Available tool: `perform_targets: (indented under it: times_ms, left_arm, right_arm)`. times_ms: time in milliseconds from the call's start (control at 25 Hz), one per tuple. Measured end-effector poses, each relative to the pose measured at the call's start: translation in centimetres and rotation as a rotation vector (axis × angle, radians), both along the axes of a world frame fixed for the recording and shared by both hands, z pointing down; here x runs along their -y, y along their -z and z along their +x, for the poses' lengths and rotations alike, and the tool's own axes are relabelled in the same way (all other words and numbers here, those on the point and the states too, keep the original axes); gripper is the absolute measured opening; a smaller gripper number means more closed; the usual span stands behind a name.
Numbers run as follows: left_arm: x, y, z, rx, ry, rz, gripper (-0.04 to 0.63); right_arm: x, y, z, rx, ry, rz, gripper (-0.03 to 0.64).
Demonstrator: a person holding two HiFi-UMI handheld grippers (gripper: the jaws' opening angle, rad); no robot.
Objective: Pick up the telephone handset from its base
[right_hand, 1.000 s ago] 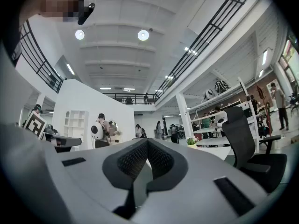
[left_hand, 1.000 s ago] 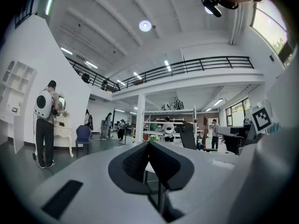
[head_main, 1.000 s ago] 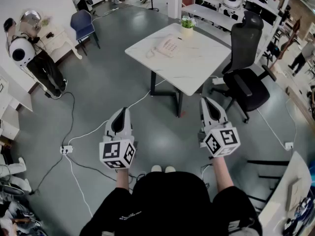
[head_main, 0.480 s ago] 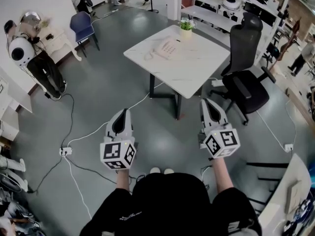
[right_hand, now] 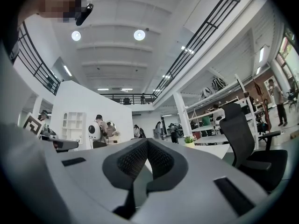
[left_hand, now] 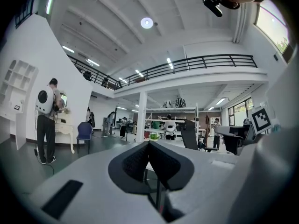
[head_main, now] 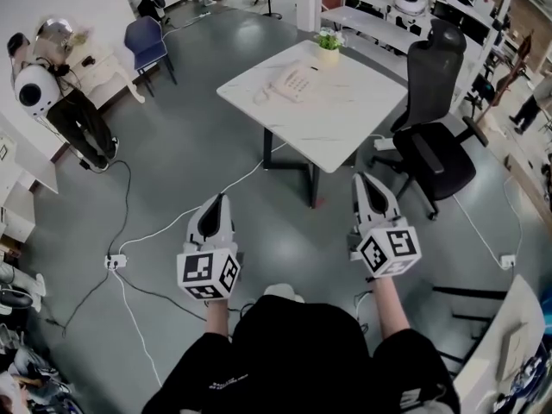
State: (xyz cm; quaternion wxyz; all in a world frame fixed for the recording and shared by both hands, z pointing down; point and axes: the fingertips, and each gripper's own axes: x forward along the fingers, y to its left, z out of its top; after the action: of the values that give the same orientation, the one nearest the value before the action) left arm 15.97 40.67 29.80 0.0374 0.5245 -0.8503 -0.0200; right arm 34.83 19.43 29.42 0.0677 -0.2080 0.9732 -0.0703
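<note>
My left gripper [head_main: 217, 200] and right gripper [head_main: 366, 179] are both clenched tight on nothing, low in the frame. The handset [head_main: 278, 85] lies on its base [head_main: 299, 78] on the white table [head_main: 345, 123], upper middle, well apart from them.

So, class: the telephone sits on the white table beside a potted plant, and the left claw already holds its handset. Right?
No. The left claw is shut and empty, short of the white table; the handset lies on the telephone, beside the potted plant. The head view shows this; the left gripper view shows the jaws shut on nothing.
</note>
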Motion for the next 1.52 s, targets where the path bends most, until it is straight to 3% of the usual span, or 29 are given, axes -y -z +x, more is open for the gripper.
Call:
perform_targets:
  times_ms: [520,1240,1520]
  left_arm:
    - [4.7,-1.8,-4.5,-0.028,0.002,-0.035,0.0]
    - [15.0,-2.2,-22.2,-0.048,-0.087,-0.042,0.0]
    - [18.8,-2.8,-26.1,-0.059,-0.142,-0.037,0.0]
  right_arm:
    - [4.4,-1.9,-5.1,-0.009,0.008,-0.038,-0.009]
    - [13.5,-2.6,-21.9,0.003,-0.081,-0.082,-0.009]
    - [16.1,-2.9,-25.6,-0.003,-0.113,-0.078,-0.009]
